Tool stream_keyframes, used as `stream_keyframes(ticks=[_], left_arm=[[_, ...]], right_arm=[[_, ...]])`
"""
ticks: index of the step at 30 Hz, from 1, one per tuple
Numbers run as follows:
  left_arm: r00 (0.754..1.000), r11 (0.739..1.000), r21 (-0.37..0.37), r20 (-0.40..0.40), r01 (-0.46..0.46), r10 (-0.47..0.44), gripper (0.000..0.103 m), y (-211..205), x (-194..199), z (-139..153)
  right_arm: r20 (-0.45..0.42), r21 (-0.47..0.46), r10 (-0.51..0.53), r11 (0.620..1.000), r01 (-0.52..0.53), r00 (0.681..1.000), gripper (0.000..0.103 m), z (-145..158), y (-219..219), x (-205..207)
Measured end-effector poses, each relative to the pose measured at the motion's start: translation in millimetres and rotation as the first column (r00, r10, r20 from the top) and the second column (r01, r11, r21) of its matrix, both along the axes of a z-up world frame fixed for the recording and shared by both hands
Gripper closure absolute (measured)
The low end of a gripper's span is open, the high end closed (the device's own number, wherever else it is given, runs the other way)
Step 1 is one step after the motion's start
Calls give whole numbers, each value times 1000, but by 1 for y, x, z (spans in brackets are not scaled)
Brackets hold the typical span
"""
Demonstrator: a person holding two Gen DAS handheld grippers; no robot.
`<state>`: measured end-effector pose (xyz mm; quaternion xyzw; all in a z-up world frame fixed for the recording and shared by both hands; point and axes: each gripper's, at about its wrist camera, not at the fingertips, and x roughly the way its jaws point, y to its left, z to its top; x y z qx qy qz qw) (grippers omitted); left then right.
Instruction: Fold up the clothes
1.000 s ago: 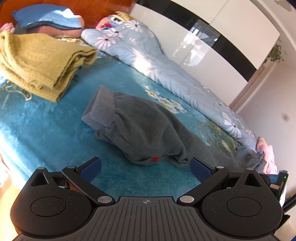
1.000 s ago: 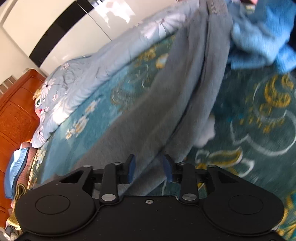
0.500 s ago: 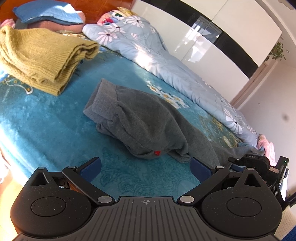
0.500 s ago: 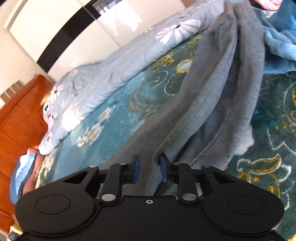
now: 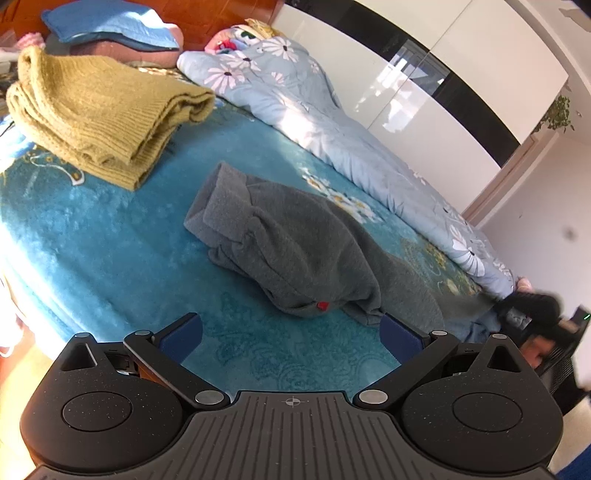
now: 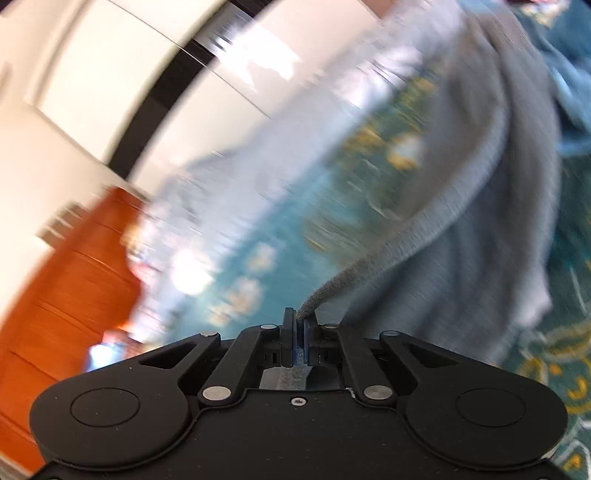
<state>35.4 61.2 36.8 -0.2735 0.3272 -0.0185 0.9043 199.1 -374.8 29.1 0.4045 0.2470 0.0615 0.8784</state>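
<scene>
Right gripper (image 6: 300,325) clamped on the grey sweater's (image 5: 295,251) edge, left gripper (image 5: 291,332) wide, empty above the bed (image 5: 92,229).

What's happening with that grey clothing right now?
Right gripper just closed on dark grey fleece garment edge. Left gripper open, empty. Nothing in the way.

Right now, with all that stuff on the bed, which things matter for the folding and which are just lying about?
Part of the job:
- grey garment, one edge pinched in the shut right gripper
- left gripper, open and empty

Just lying about:
- folded mustard knit sweater
- floral duvet
- blue pillow
- teal bedspread
</scene>
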Motion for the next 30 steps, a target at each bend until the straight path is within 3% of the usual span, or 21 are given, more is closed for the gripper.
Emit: stream_keyframes(ticks=[3,5,13,20,22,25,30], left_arm=[[1000,1000,-6,16,7,-7,0,0,-4,4],[1000,1000,-8,27,10,-9,0,0,-7,7],[996,1000,-17,85,-16,18,0,13,-15,21],[995,999,-37,99,4,0,0,11,-10,23],[995,999,-39,100,31,-27,0,5,-6,22],[991,995,-39,105,88,-83,0,-8,1,21],[978,982,-31,103,186,-182,0,-35,15,18]], right_arm=[[139,36,46,998,-51,989,97,41,0,-6],[249,58,76,994,-94,966,97,70,0,-15],[545,-58,177,983,-174,819,97,193,8,-60],[651,-140,169,985,-102,740,97,267,-17,-94],[658,-148,154,986,-74,737,97,284,-28,-102],[634,-212,144,977,-8,760,97,307,-38,-109],[666,-210,120,977,31,736,97,325,-52,-130]])
